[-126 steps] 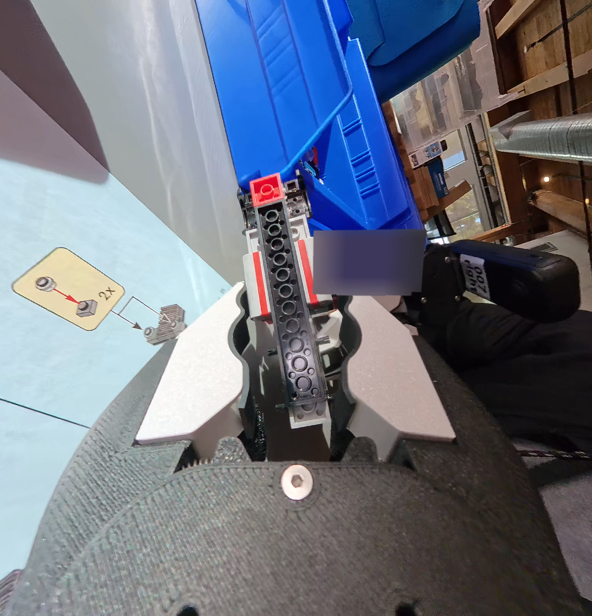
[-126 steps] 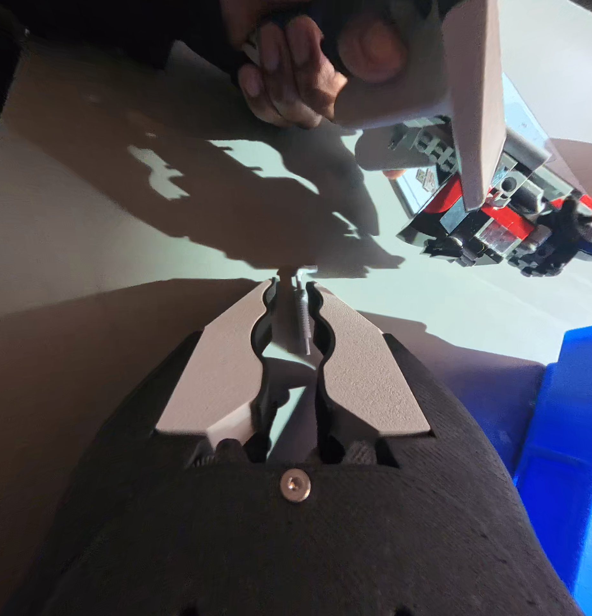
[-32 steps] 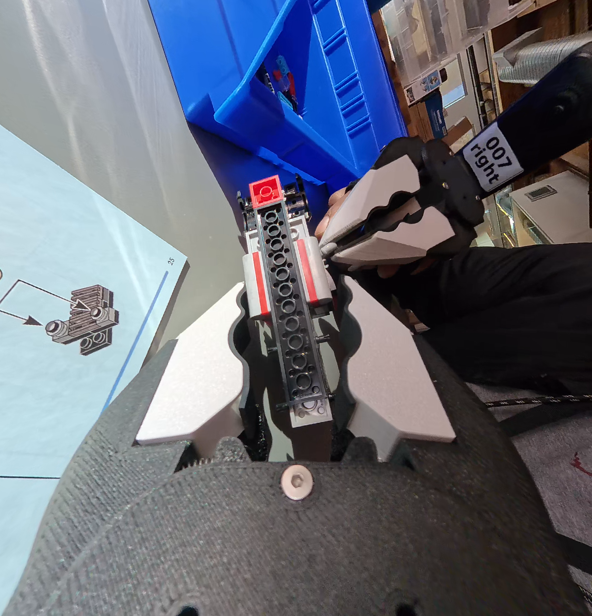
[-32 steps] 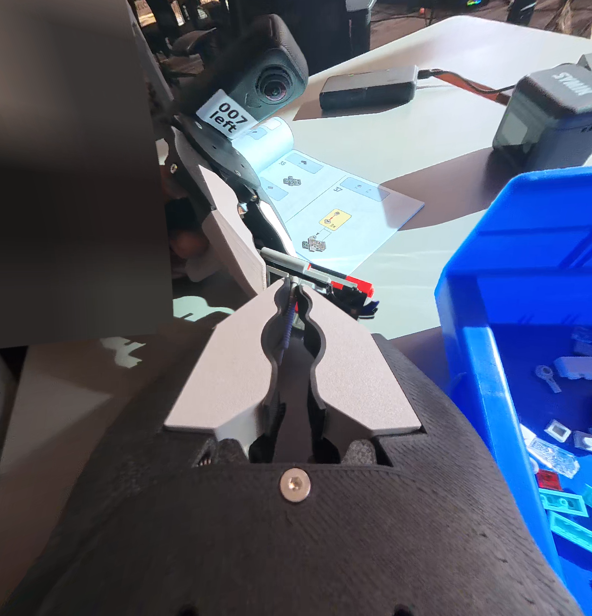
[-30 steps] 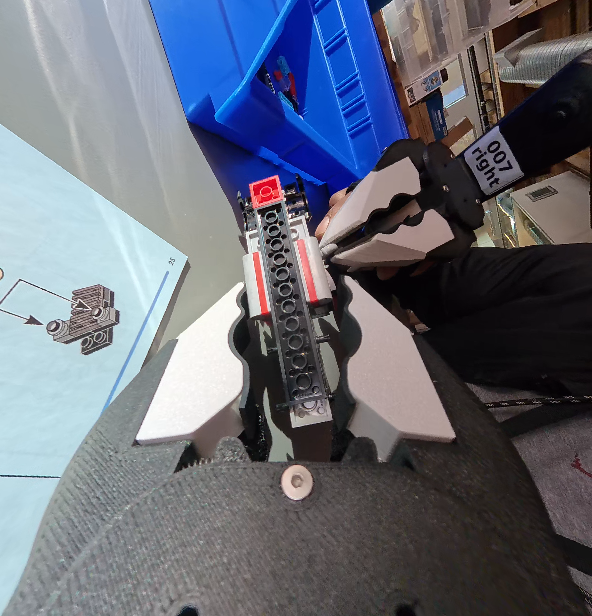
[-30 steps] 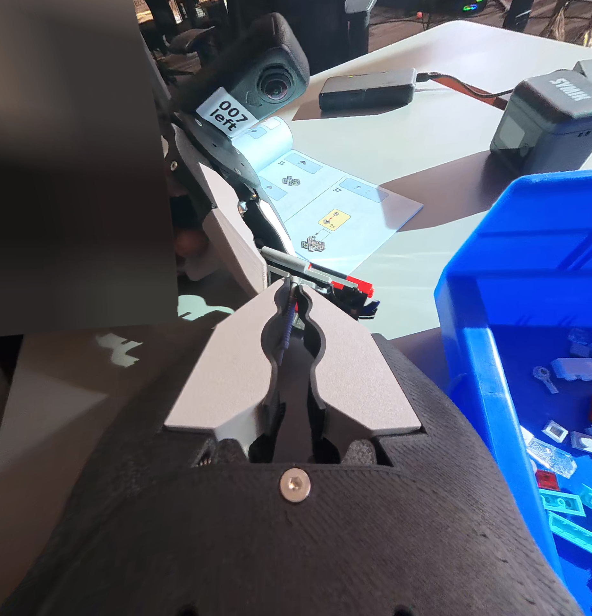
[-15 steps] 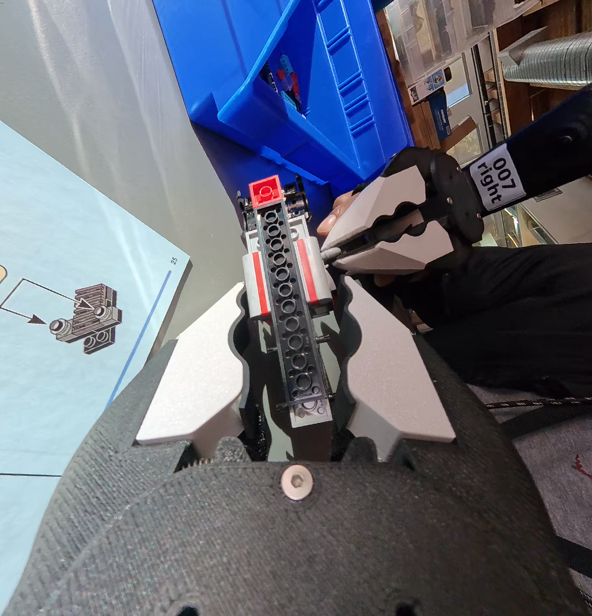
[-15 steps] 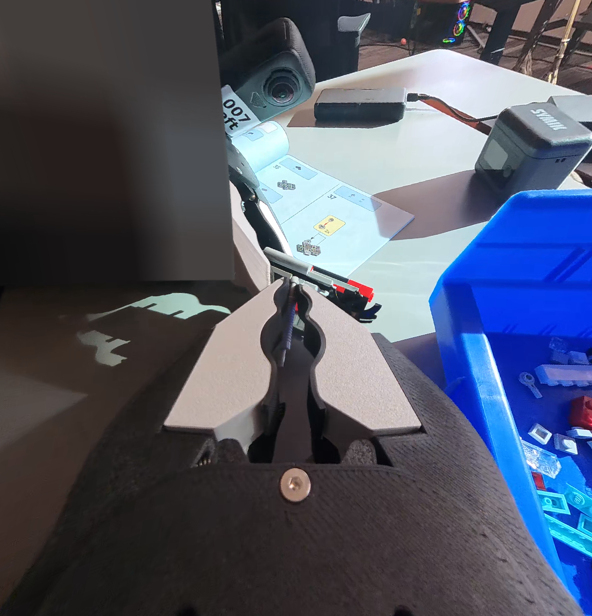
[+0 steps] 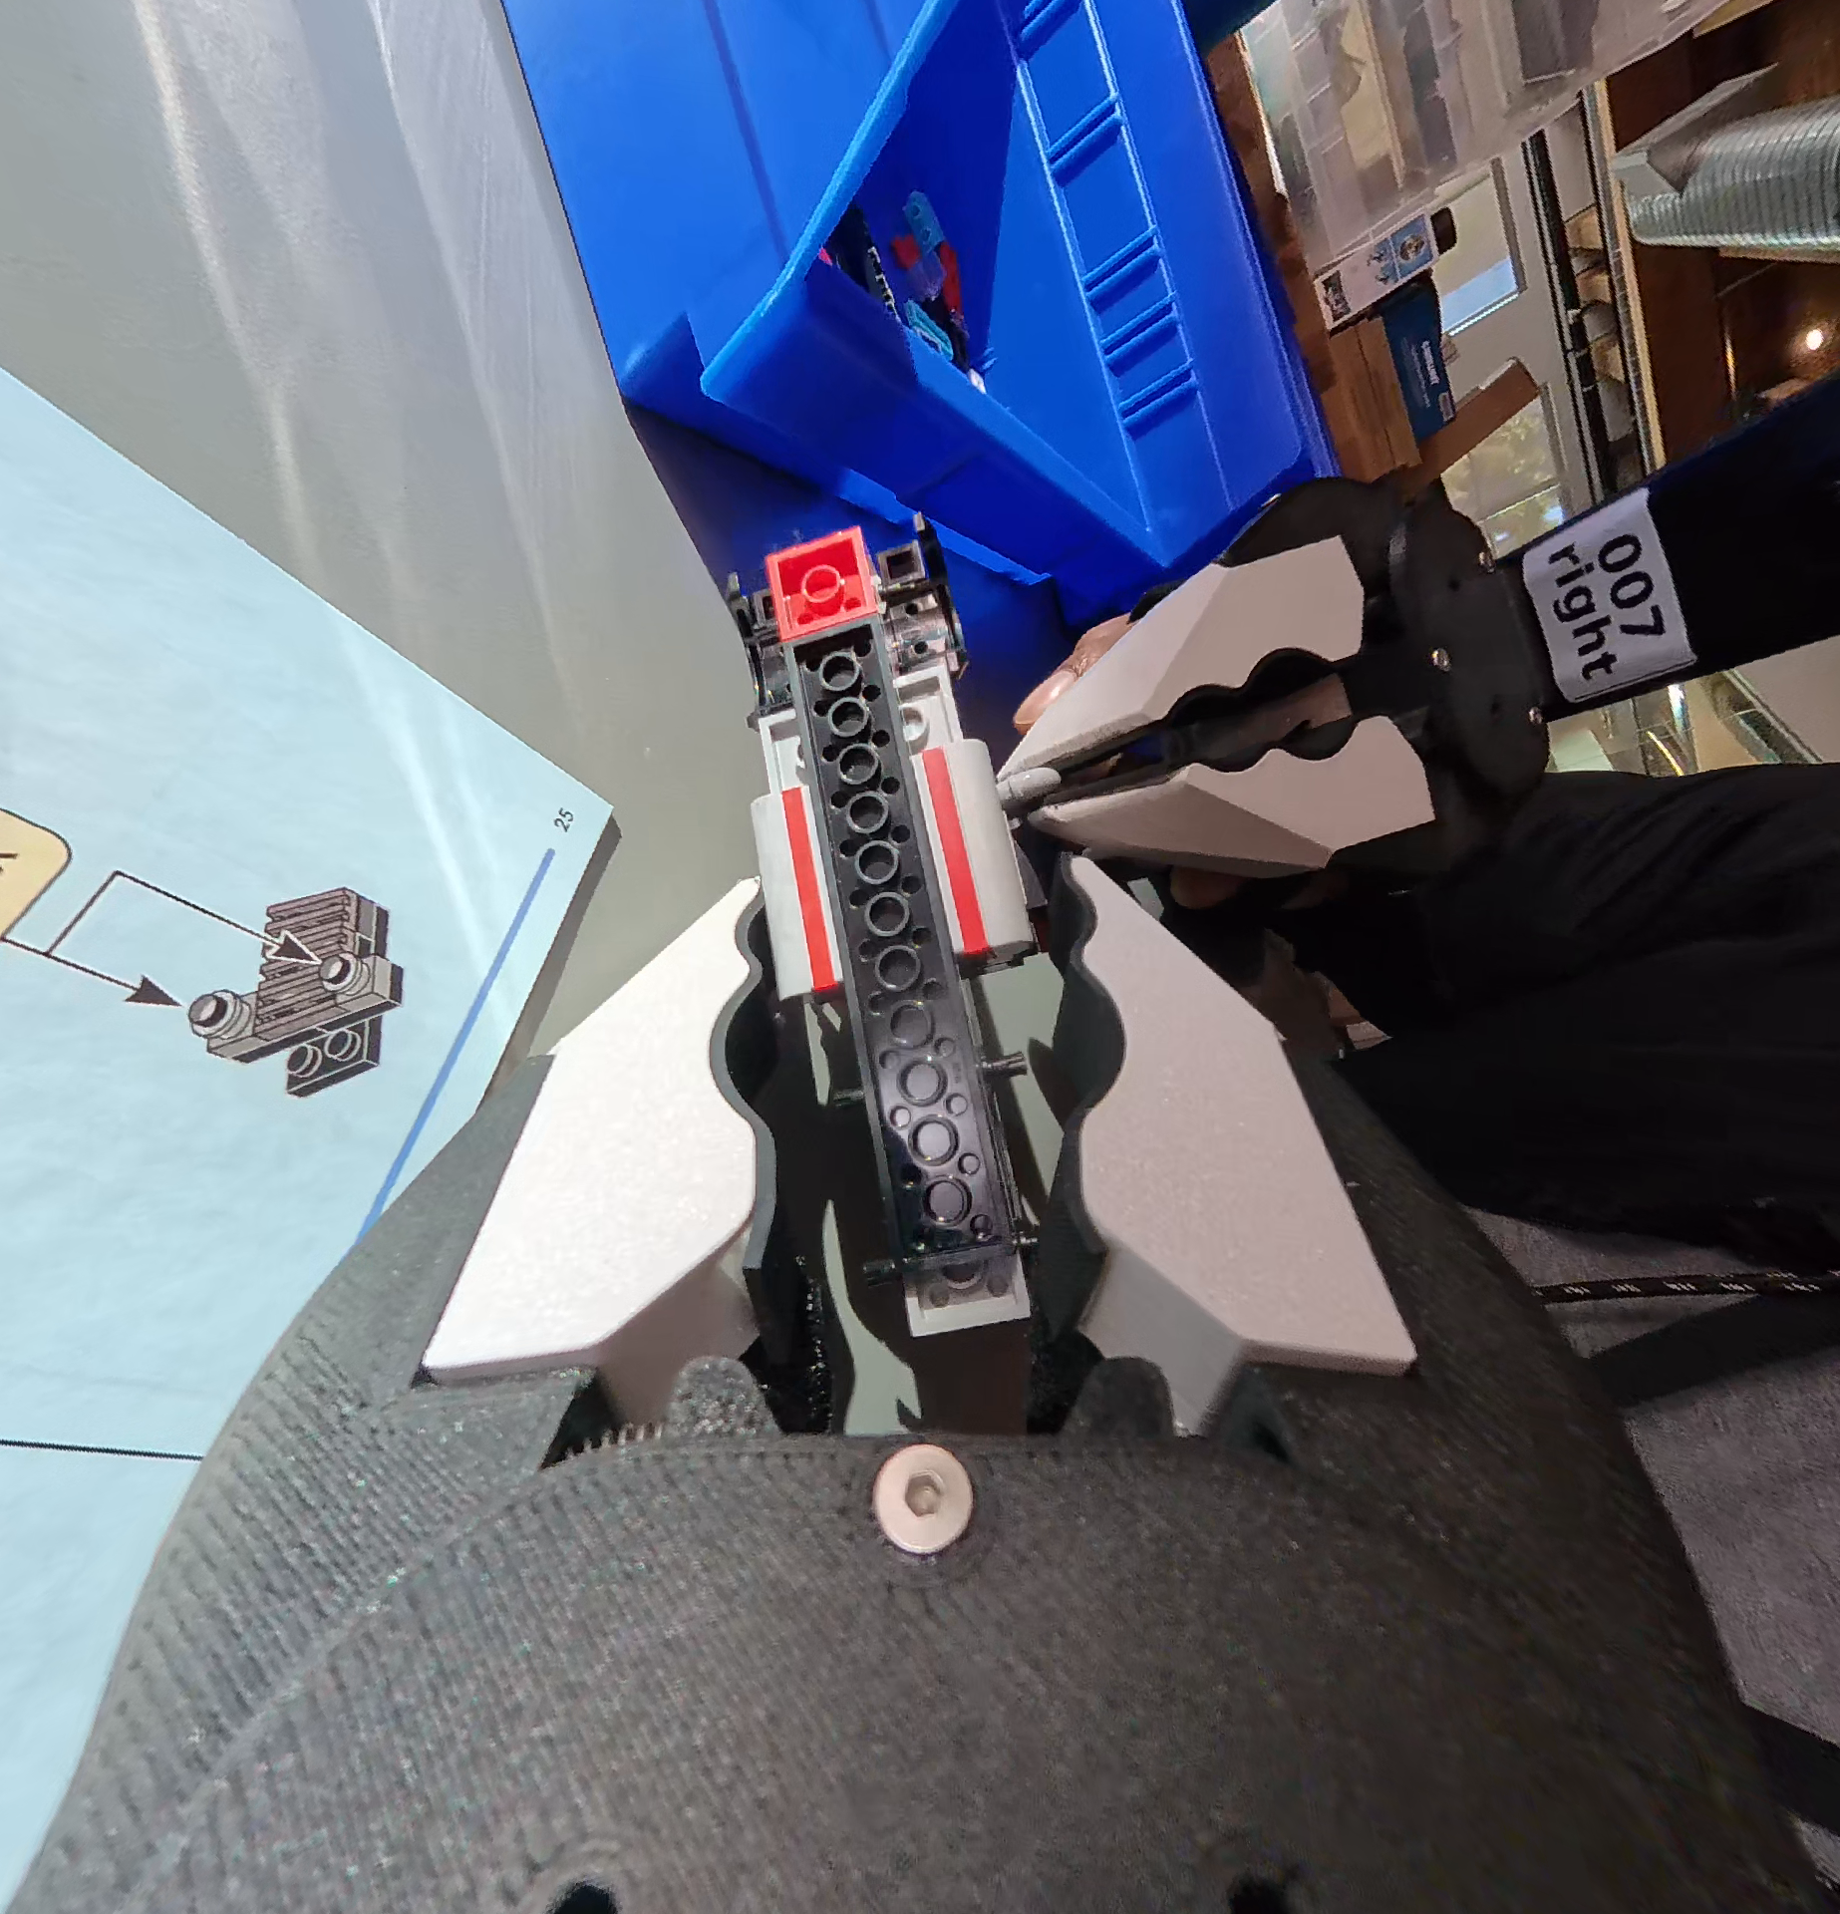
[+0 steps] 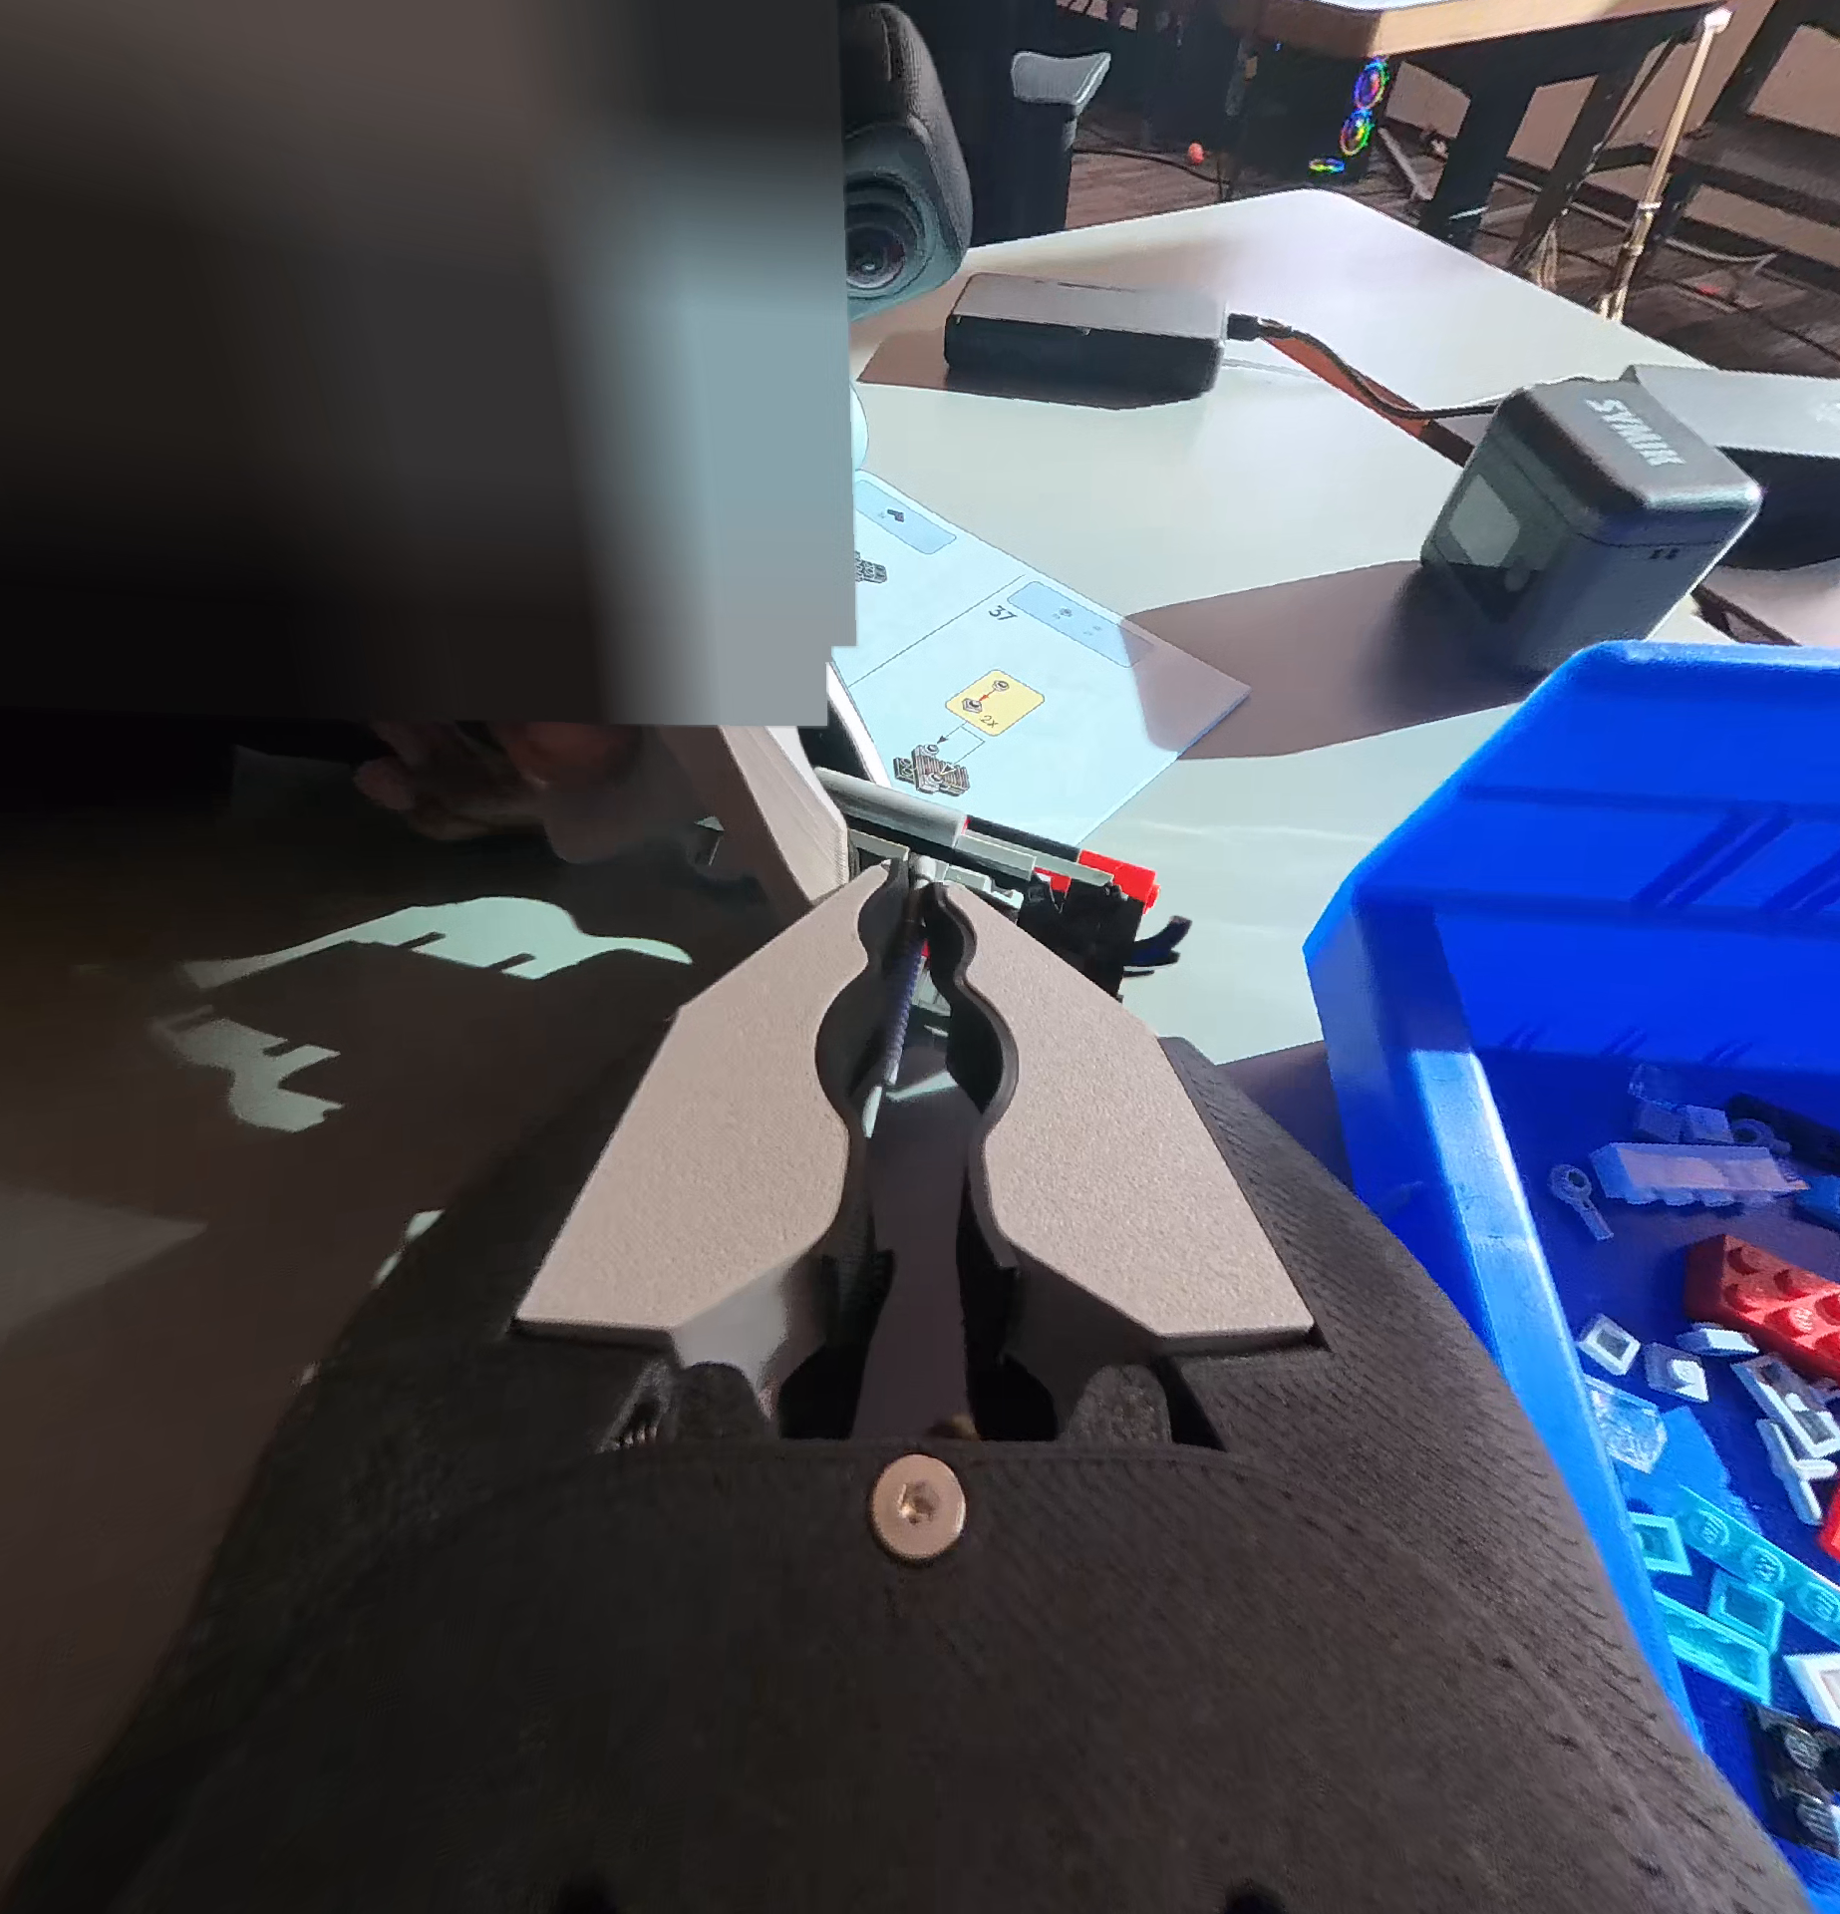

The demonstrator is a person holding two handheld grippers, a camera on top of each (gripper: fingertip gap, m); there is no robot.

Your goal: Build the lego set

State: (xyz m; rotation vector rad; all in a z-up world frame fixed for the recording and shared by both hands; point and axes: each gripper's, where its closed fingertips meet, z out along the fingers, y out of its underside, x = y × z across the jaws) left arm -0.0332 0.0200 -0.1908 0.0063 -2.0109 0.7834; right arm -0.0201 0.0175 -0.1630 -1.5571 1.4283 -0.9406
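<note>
Left wrist view: lego model [image 9: 900,963] clamped between jaws.

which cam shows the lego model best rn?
Left wrist view: the lego model lies lengthwise between the left gripper fingers, studded black beam facing the camera. Right wrist view catches only its grey-and-red side edge, beyond the right gripper.

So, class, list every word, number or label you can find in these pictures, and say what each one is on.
I won't quote writing; here is what bears it.
White label: on the handle of the right gripper, printed characters.
Instruction booklet: page numbers, a yellow callout with a count.
Dark grey box on the table: pale lettering on top.
Shelf boxes far off: too small to read.
</note>
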